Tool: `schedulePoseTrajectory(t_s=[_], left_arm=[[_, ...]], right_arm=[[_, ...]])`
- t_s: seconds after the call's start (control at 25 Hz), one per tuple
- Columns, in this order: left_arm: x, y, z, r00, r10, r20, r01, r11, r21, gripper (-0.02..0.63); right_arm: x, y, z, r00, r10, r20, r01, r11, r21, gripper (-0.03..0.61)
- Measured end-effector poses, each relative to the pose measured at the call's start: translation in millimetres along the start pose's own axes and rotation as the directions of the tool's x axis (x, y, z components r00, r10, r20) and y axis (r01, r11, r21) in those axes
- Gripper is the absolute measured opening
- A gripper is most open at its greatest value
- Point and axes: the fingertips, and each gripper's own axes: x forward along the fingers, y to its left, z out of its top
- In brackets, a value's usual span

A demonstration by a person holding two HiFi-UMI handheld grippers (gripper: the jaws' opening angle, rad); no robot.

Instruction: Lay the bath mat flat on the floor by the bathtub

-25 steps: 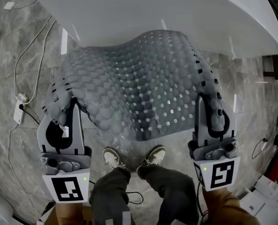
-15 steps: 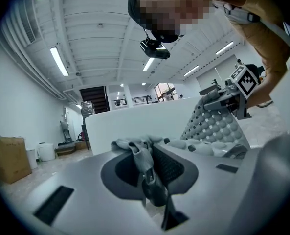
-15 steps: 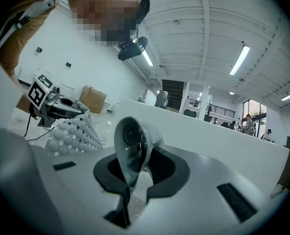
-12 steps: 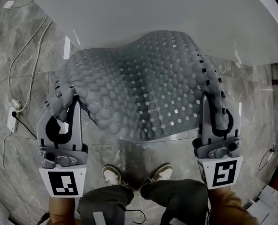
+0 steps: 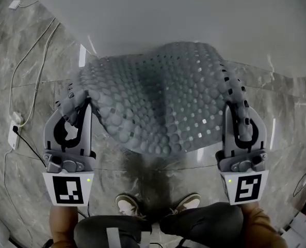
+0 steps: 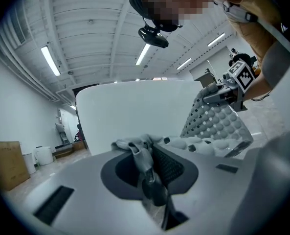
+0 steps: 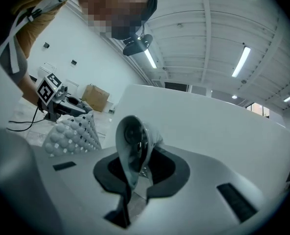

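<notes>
Both hand-held grippers have sunk a little with the mat since a second ago, and the person's shoes now lie nearer the bottom edge of the head view. Nearest are those two pale shoes (image 5: 128, 204) and dark trouser knees (image 5: 158, 230), standing on the floor between the grippers. The left hand-held gripper (image 5: 83, 106) is pinched on a crumpled near corner of the bath mat (image 5: 163, 102); its own view shows the grey rubber bunched between the nearly closed jaws. The right hand-held gripper (image 5: 237, 110) is clamped the same way on the opposite near corner, where a folded edge with a round cup shape stands up between its jaws. The mat hangs between them, high at the two grips and sagging in the middle. It is soft grey rubber covered in rounded pebble bumps, pierced by small square holes, with dark slots along its side rims. Whether its sagging middle touches the floor cannot be told. Its far edge runs up to the smooth, white, curved wall of the bathtub (image 5: 183, 14). On the glossy grey marbled floor tiles (image 5: 36, 94) at the left, thin pale cables (image 5: 26, 66) loop to a white plug block (image 5: 14, 133), well apart from the mat.
</notes>
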Motion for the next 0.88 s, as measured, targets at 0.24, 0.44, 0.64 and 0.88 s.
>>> schedulePoseTrajectory(t_s=[0.24,0.44,0.64,0.88], left_arm=[[13,-6,-47,0.999,-0.022,-0.036,0.023,1.000,0.010,0.061],[44,-17,-56,0.998,-0.021,-0.055,0.022,1.000,0.022,0.060],[50,-14,-49,0.999,-0.029,-0.033,0.031,0.998,0.051,0.060],[56,5,-87,0.997,-0.004,-0.081,0.008,0.999,0.048,0.060]], right_arm=[[7,16,-40,1.000,-0.007,-0.009,0.007,1.000,0.008,0.052],[-1,9,-86,0.999,-0.029,-0.035,0.031,0.999,0.042,0.051],[-8,-4,-92,0.995,-0.089,-0.051,0.092,0.994,0.060,0.052],[3,25,-111,0.990,-0.117,-0.078,0.121,0.991,0.055,0.052]])
